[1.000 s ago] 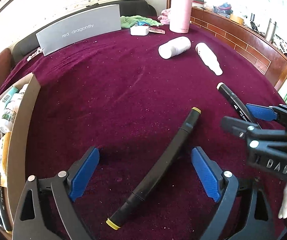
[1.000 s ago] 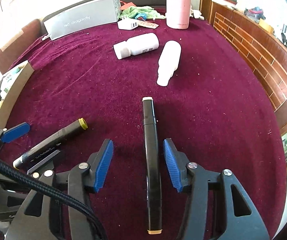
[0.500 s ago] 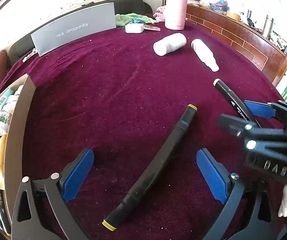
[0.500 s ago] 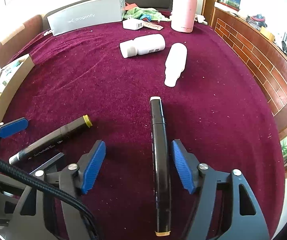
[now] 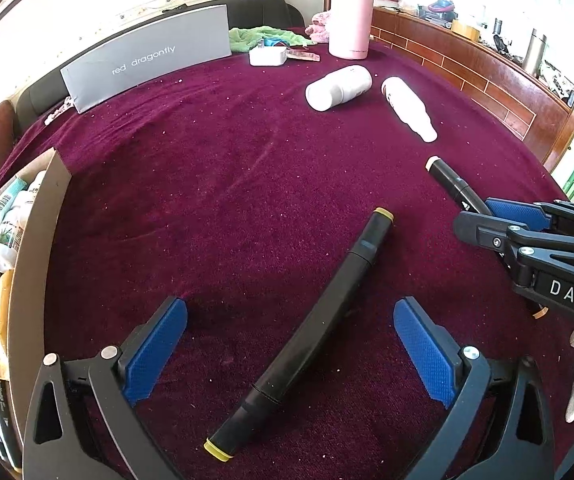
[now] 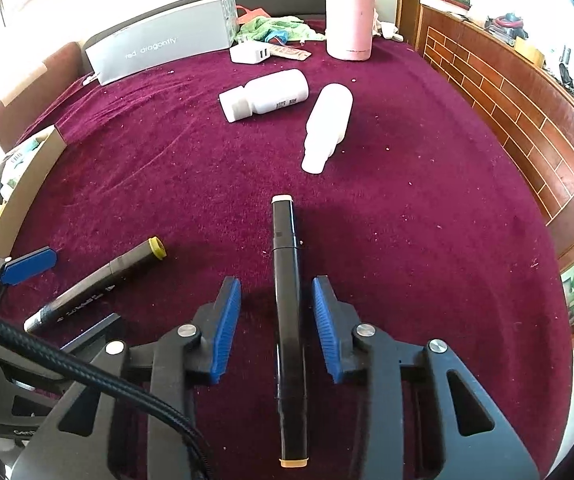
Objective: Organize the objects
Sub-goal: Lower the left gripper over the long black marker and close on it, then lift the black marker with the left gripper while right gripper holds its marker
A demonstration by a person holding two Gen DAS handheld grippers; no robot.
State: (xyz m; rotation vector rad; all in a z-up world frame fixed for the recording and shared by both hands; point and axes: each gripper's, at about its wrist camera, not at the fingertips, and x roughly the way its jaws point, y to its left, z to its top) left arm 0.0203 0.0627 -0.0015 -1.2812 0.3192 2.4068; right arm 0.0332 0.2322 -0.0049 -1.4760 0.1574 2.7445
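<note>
A black marker with yellow caps (image 5: 311, 328) lies slanted on the maroon cloth between the wide-open jaws of my left gripper (image 5: 289, 344); it also shows in the right wrist view (image 6: 99, 284). A black marker with cream caps (image 6: 289, 320) lies lengthwise between the jaws of my right gripper (image 6: 277, 328), which stand a little apart from it on both sides. Its far end shows in the left wrist view (image 5: 453, 182), beside the right gripper (image 5: 499, 220). Both markers rest on the cloth.
Two white bottles (image 6: 267, 94) (image 6: 327, 128) lie on their sides further back. A pink flask (image 6: 349, 12), white charger (image 6: 249, 54), green cloth (image 6: 275, 26) and grey box (image 6: 163, 50) stand at the far edge. An open cardboard box (image 5: 31, 248) of items sits left.
My left gripper's jaws have spread wider around the yellow-capped marker. My right gripper's jaws opened briefly, then narrowed around the cream-capped marker. Both markers stay on the cloth.
</note>
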